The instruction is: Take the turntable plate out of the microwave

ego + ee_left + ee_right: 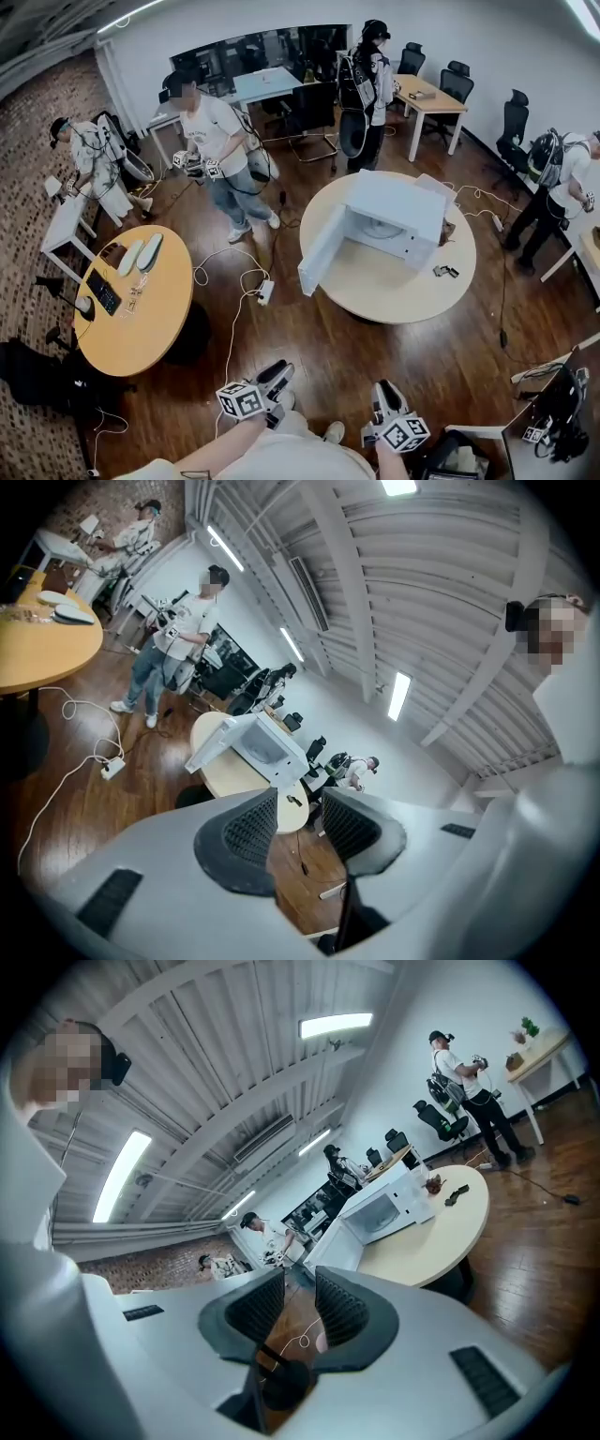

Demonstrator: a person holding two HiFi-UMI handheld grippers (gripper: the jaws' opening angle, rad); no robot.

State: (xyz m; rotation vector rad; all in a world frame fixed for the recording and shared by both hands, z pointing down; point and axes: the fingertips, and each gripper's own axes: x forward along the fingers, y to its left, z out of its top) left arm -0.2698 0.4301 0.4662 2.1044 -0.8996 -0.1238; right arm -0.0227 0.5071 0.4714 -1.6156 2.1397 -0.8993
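Left tool [275, 373] and right tool [387, 389], at the frame's bottom, both have jaws apart, holding nothing. The turntable plate [380, 228] sits inside the open microwave [403, 202] on the round surface [394, 291], well apart up-frame and nearer the right tool.

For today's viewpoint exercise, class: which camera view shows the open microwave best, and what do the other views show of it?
The head view: the microwave sits upright on the round table, door swung open, inside facing the camera. Both gripper views show it too, door open, but somewhat smaller and tilted, behind the gripper bodies.
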